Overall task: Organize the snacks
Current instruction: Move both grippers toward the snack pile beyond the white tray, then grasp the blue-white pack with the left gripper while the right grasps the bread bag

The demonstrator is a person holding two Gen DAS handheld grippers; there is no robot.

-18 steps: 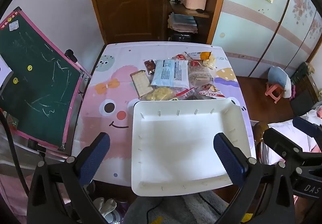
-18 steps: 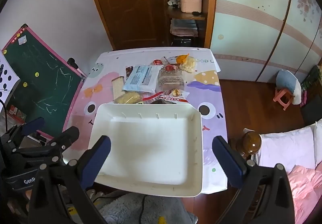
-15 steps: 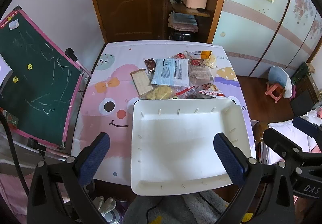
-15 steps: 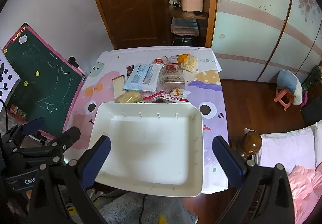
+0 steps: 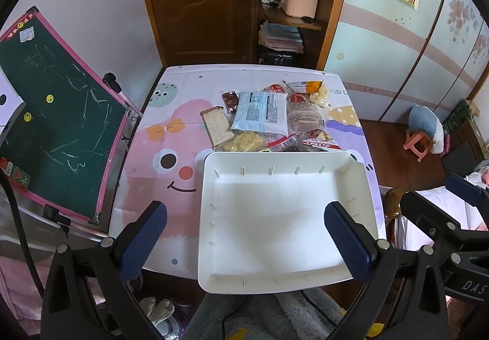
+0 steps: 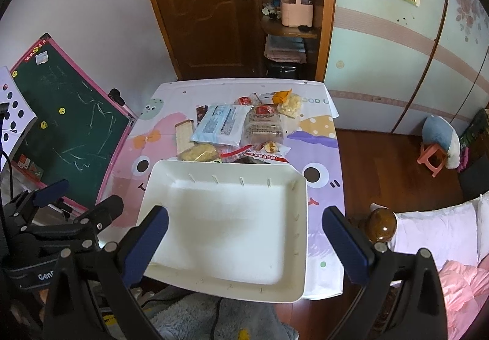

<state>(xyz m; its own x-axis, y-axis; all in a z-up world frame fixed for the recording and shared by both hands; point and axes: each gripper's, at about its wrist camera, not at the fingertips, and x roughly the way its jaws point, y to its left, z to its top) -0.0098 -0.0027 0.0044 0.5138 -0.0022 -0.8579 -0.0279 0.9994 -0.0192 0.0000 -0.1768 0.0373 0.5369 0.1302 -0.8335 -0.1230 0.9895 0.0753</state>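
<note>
Left fingers: the left gripper hangs above the near edge of the desk, its blue-padded fingers spread wide with nothing between the pads.
Right fingers: the right gripper is likewise released, its fingers far apart and empty, tilted down toward the desk.
Grippers together: each shows at the edge of the other's view, side by side and apart.
Tray: a white tray lies on the near part of the desk, empty, its near rim jutting past the desk edge.
Snacks: a pile of packets lies just beyond the tray's far rim, none of it inside the tray.
Pile detail: a pale blue packet sits in the middle, a brown wafer bar to its left, a clear pack of brown bread to its right, and a yellow crumbly snack beside the tray's rim.
Desk: the desk wears a pink and lilac cartoon cloth.
Surroundings: a green chalkboard with a pink frame leans at the left of the desk; a brown door stands behind.
</note>
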